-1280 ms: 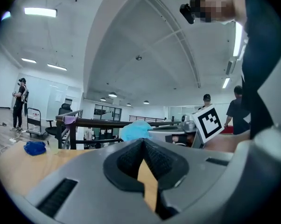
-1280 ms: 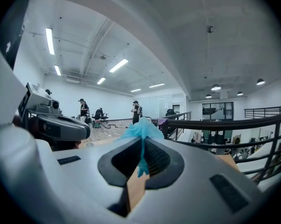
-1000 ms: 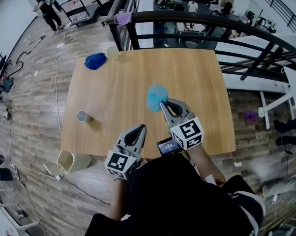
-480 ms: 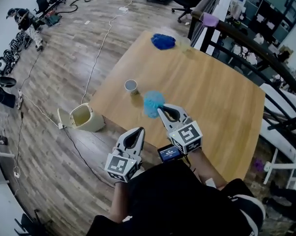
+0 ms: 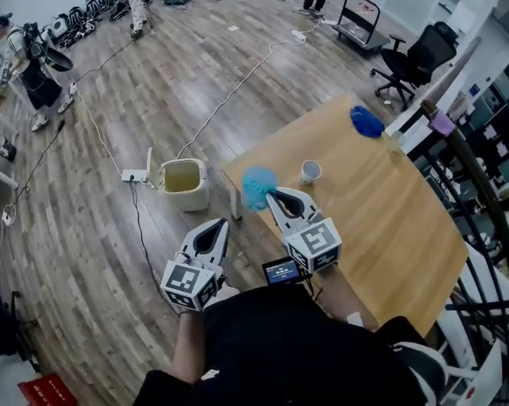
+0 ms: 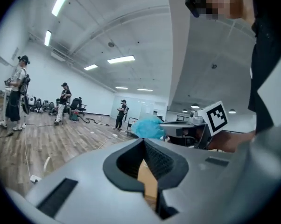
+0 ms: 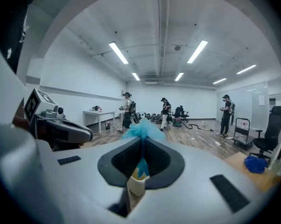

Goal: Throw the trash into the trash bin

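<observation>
Right tool clamped on the blue wad, trash bin beside the desk

My right gripper view shows what the head view cannot: a strip of the blue wad pinched between the closed jaws, the rest fanning out past the tips. The head view places the wad at the desk corner, and only there do I see the open trash bin, standing on the floor just beside that corner. My left tool is closed on nothing; its own view catches the wad side-on.
</observation>
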The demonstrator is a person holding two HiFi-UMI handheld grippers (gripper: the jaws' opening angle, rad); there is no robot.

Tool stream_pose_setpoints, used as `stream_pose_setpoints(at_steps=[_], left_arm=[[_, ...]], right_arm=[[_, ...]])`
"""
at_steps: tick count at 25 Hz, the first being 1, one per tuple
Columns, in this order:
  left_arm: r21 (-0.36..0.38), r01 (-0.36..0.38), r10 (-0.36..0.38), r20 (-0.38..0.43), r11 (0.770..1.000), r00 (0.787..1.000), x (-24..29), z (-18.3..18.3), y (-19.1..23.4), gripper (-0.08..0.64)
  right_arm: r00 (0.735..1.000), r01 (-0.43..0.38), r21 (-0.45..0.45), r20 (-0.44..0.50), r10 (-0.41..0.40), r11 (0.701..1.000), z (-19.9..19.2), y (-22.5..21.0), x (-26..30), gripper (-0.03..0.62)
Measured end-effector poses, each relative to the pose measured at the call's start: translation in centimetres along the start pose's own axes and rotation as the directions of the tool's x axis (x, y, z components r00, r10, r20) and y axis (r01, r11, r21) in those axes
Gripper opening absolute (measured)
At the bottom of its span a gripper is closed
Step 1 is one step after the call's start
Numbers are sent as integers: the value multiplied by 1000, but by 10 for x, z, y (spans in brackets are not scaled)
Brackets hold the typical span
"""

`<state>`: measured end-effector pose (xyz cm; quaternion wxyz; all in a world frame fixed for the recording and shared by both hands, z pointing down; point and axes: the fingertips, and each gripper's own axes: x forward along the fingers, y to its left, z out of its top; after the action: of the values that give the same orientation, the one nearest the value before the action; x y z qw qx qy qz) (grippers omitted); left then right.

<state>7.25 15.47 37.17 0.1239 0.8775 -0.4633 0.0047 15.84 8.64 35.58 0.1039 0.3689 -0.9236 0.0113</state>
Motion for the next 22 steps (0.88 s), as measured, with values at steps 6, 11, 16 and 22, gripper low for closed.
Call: stream_pose_setpoints(at_steps=[6, 11, 16, 22], left_arm=[[-28, -58, 59, 17, 998, 998, -53, 0, 81, -3], [-82, -121, 122, 9, 989, 992, -83, -6, 134, -3], [-146, -135, 136, 0, 980, 991, -73, -15, 170, -3], [-90, -121, 114, -84, 989, 990, -30, -7, 228, -3]], right_arm=[[998, -59, 20, 14, 59, 998, 10, 55, 87, 3], [990, -142, -2, 18, 142, 990, 24, 104, 147, 3], [991, -135, 48, -1, 135, 990, 15, 89, 181, 3], [985, -168, 151, 66, 160, 974, 22, 58, 260, 3]])
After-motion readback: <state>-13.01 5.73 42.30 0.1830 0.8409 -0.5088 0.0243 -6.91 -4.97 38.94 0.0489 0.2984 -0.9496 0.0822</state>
